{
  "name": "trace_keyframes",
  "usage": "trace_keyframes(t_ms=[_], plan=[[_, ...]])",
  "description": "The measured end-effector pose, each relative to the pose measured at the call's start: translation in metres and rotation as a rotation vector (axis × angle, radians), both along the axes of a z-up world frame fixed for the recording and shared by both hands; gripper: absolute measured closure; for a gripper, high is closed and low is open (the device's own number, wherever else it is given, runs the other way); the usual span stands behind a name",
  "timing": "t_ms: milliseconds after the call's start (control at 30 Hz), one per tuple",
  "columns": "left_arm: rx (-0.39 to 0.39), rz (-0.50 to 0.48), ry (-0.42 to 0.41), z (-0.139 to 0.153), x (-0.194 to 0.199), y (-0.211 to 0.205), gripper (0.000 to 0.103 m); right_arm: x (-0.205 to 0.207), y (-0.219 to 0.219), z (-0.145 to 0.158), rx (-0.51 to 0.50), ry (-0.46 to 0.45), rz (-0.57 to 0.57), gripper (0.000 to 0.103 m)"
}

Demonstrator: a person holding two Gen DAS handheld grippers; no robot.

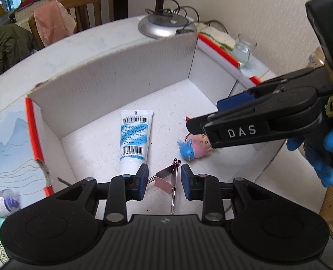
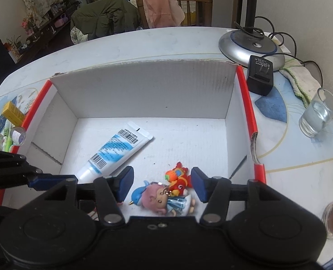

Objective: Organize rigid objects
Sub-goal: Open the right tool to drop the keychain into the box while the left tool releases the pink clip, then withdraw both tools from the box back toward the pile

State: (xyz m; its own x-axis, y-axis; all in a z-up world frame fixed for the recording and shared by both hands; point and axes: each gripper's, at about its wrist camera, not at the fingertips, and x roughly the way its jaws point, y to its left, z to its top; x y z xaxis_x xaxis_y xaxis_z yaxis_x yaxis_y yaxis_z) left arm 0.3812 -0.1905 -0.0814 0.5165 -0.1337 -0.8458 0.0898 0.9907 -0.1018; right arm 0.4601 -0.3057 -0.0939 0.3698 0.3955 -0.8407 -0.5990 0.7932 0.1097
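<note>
A white cardboard box (image 1: 112, 83) (image 2: 144, 90) with red edges lies open on the table. On its floor are a white and blue tube (image 1: 135, 139) (image 2: 117, 150), a pink binder clip (image 1: 166, 176) and a toy keychain (image 1: 195, 146) (image 2: 162, 199) with a pink-haired doll, a blue bird and a red parrot (image 2: 179, 177). My left gripper (image 1: 164, 175) (image 2: 31, 169) is open, its pads on either side of the clip without touching it. My right gripper (image 2: 162, 180) (image 1: 203, 115) is open over the keychain, which lies loose between its fingers.
A silver lamp base (image 2: 249, 45) with cables, a black power adapter (image 2: 260, 77), a cloth (image 2: 301, 81) and a glass of water (image 2: 317, 114) stand behind and right of the box. Small bottles (image 2: 17, 135) and a yellow carton (image 2: 12, 112) lie to its left. A gloved hand (image 1: 324, 153) holds the right gripper.
</note>
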Motion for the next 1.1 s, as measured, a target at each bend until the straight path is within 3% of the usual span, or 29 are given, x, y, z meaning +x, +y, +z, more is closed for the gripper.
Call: trace_keyframes(t_ms=[367,400,433,500,867,1000,1100], plan=[[-0.037,0.048,-0.121,0.036,-0.051,0.02,0.072,-0.034,0.003,0.03,0.044,-0.061,0.022,0.038],[-0.039,0.055,-0.132,0.039,-0.056,0.023,0.067,-0.038,0.004,0.033,0.043,-0.069,0.026,0.036],[-0.04,0.062,-0.143,0.042,-0.063,0.027,0.051,-0.043,0.006,0.036,0.044,-0.076,0.029,0.034],[-0.032,0.073,-0.179,0.048,-0.075,0.033,0.033,-0.053,0.009,0.042,0.051,-0.09,0.032,0.031],[-0.02,0.11,-0.249,0.069,-0.14,0.08,0.032,-0.124,0.033,0.075,0.139,-0.141,0.055,0.015],[-0.023,0.134,-0.269,0.075,-0.164,0.103,0.023,-0.153,0.045,0.082,0.194,-0.152,0.064,0.007],[-0.007,0.135,-0.283,0.078,-0.182,0.118,0.023,-0.174,0.056,0.085,0.236,-0.159,0.064,0.006]])
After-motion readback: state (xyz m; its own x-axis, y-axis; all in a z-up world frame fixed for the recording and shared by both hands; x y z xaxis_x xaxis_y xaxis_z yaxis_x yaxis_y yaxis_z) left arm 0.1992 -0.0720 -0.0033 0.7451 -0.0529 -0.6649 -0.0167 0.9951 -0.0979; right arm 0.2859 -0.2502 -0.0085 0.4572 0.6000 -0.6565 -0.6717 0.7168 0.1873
